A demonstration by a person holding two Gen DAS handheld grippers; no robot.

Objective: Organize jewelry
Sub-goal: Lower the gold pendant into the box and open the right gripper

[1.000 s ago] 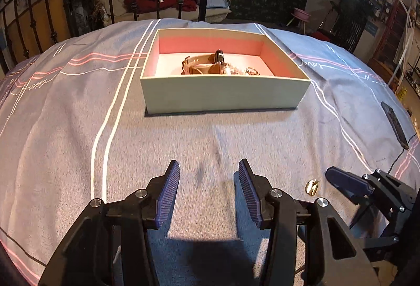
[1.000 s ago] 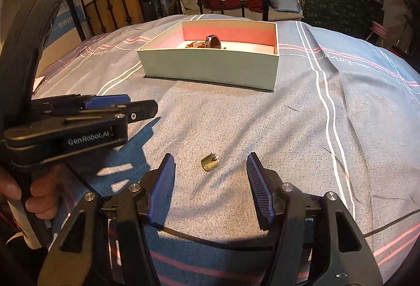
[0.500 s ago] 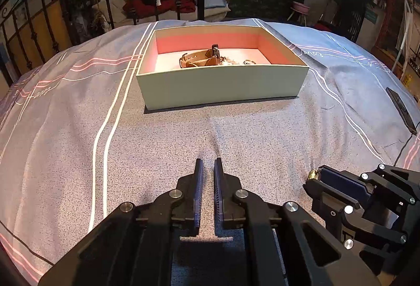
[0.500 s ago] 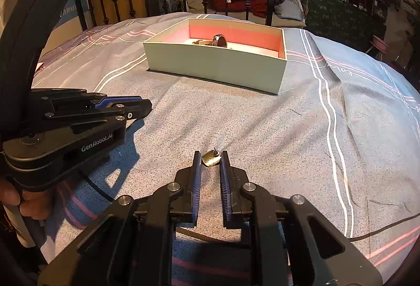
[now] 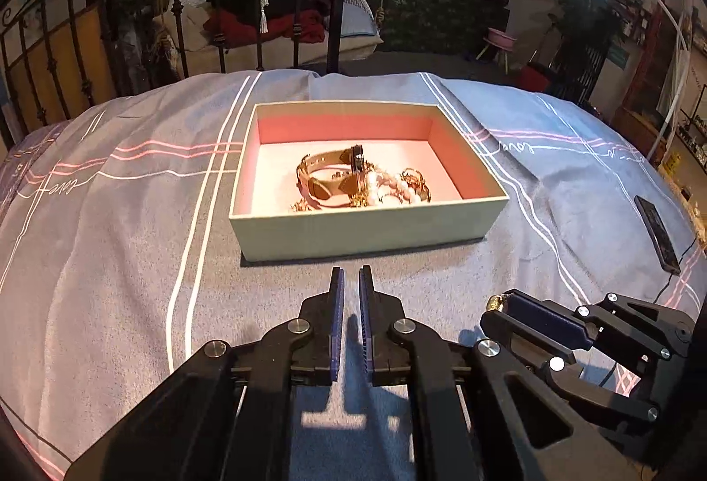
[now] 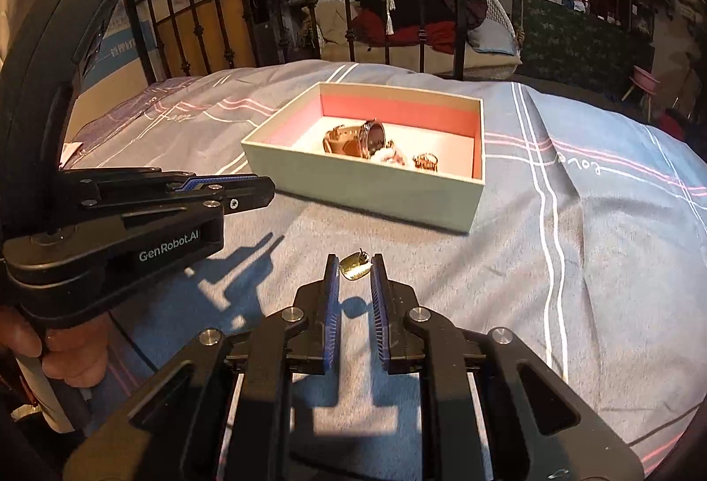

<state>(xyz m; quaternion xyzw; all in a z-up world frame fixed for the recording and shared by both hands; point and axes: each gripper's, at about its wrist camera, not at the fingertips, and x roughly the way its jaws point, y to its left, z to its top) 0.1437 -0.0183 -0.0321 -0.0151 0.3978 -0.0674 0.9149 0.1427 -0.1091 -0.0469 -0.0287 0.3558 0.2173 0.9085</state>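
Right gripper (image 6: 355,267) fingers pinch a gold earring (image 6: 353,265); left gripper (image 5: 349,275) fingers nearly closed, holding nothing

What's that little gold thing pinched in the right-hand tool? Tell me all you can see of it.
The gold piece is small, flat and shiny, roughly oval, like metal, with a thin post sticking up from its top edge; it looks like an earring. It sits tilted at the tips of the right gripper, whose blue-padded jaws are shut on its two sides. It hangs just above the grey bedspread, short of the box. In the left view only a glint shows.
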